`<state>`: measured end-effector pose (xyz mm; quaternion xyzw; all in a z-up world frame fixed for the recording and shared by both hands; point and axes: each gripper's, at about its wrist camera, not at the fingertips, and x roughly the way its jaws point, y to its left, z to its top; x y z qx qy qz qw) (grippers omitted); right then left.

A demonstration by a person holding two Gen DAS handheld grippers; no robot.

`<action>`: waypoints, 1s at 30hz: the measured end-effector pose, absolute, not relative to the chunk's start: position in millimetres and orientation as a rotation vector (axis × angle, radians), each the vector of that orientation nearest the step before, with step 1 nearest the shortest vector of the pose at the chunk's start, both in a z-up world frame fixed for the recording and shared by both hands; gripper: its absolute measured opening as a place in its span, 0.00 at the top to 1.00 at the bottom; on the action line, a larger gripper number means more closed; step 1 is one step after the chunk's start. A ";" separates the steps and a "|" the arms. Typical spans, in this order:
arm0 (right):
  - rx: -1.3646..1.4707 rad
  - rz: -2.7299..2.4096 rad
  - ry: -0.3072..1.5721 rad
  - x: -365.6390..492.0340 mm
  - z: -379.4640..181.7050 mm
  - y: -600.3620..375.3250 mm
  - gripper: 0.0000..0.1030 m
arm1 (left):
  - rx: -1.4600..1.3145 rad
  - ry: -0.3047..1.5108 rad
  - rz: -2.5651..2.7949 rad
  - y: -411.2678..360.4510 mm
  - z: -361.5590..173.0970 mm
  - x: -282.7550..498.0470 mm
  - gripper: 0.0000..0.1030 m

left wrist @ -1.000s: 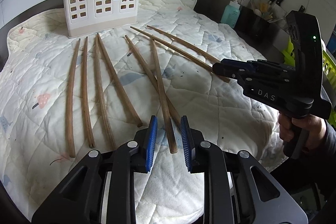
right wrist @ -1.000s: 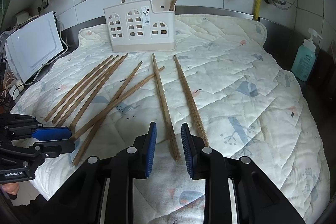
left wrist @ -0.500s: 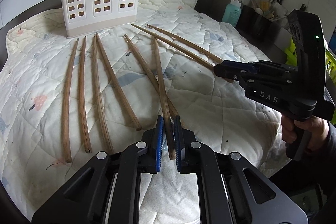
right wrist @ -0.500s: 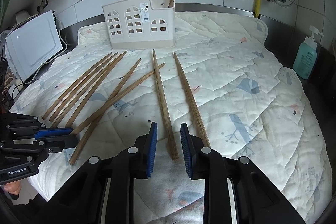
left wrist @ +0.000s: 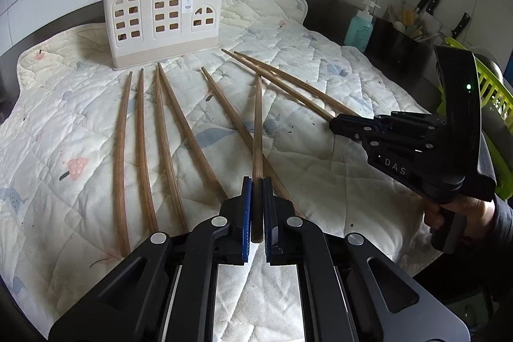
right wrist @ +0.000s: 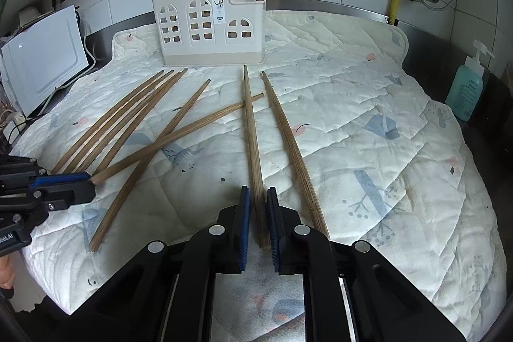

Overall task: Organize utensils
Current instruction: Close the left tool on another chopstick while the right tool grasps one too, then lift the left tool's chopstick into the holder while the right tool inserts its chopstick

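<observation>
We clamp one long wooden chopstick (left wrist: 256,130) by its thick near end in our left gripper (left wrist: 255,213), and a second chopstick (right wrist: 252,143) the same way in our right gripper (right wrist: 258,223), both sets of jaws having just closed on the wood. Gripping at the butt ends, we judge, leaves the narrow tips free to drop into the white utensil holder (left wrist: 162,18) at the far edge of the quilted mat (left wrist: 320,169), where two sticks already lean. Six others lie fanned on the mat, one crossing under our left stick.
</observation>
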<state>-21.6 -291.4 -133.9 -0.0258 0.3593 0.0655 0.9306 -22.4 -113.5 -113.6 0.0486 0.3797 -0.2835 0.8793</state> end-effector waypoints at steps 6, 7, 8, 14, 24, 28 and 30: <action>-0.051 0.134 0.695 -28.4 -117.6 -290.5 0.94 | 0.092 0.722 -0.578 -105.3 -88.2 -18.8 0.95; -0.053 0.135 0.684 -29.7 -112.5 -290.1 0.94 | 0.089 0.711 -0.575 -103.3 -83.8 -17.4 0.95; -0.052 0.135 0.671 -31.0 -106.9 -290.1 0.94 | 0.085 0.699 -0.571 -101.1 -79.2 -16.3 0.95; -0.036 0.139 0.575 -35.2 -69.2 -289.3 0.94 | 0.059 0.622 -0.544 -88.9 -51.1 -6.3 0.95; -0.039 0.170 0.472 -14.2 -9.0 -286.2 0.94 | 0.047 0.545 -0.514 -76.1 -16.3 13.6 0.95; -0.030 0.190 0.470 -1.3 9.4 -288.3 0.94 | 0.046 0.508 -0.509 -71.2 1.4 21.1 0.95; -0.028 0.191 0.467 4.6 18.8 -289.8 0.94 | 0.047 0.486 -0.504 -69.7 10.1 23.5 0.95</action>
